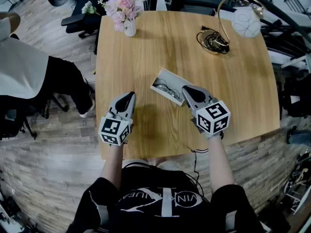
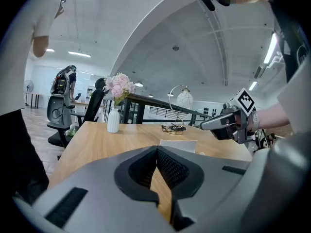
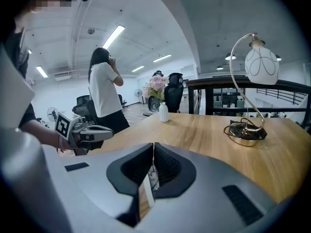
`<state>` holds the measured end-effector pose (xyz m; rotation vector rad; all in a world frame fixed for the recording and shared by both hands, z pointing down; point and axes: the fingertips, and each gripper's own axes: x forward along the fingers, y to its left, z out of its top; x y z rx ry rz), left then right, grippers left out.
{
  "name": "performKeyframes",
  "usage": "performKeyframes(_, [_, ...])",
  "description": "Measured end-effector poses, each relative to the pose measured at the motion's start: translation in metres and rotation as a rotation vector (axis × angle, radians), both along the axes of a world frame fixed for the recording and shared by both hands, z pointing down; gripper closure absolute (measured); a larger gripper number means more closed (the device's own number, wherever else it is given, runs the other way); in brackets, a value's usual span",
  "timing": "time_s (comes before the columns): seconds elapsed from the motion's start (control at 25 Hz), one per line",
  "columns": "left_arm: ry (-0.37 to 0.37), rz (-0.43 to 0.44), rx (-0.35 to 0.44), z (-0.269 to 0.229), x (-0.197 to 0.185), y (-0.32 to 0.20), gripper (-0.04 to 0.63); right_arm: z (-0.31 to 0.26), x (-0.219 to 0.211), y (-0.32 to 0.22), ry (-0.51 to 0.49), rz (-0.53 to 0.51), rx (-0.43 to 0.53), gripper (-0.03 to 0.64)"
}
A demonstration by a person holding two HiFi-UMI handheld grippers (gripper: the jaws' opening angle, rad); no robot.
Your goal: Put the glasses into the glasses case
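risk: right gripper (image 1: 186, 89), clenched empty beside the glasses case (image 1: 169, 75), knocks it, spilling the glasses (image 1: 163, 87); left gripper (image 1: 129, 96) clenched too.

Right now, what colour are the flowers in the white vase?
Pink flowers, seen best in the head view.

Wooden table (image 1: 160, 42), plank floor (image 1: 58, 144) — ceiling striplights (image 3: 112, 35)

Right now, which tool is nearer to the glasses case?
Right. The right tool has its tip at the right end of the glasses case; the left tool is apart from it, on its left side.
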<state>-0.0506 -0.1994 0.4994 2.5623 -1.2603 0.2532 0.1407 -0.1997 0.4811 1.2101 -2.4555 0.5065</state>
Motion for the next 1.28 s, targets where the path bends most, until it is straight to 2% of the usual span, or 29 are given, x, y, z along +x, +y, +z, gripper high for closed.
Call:
performKeyframes(0.44, [-0.003, -0.017, 0.026, -0.017, -0.008, 0.003, 0.58, -0.011, 0.01, 0.013, -0.055, 0.074, 0.045, 0.589])
performKeyframes(1.28, [-0.001, -0.034, 0.072, -0.052, -0.02, 0.011, 0.58, -0.043, 0.03, 0.027, -0.076, 0.186, 0.145, 0.589])
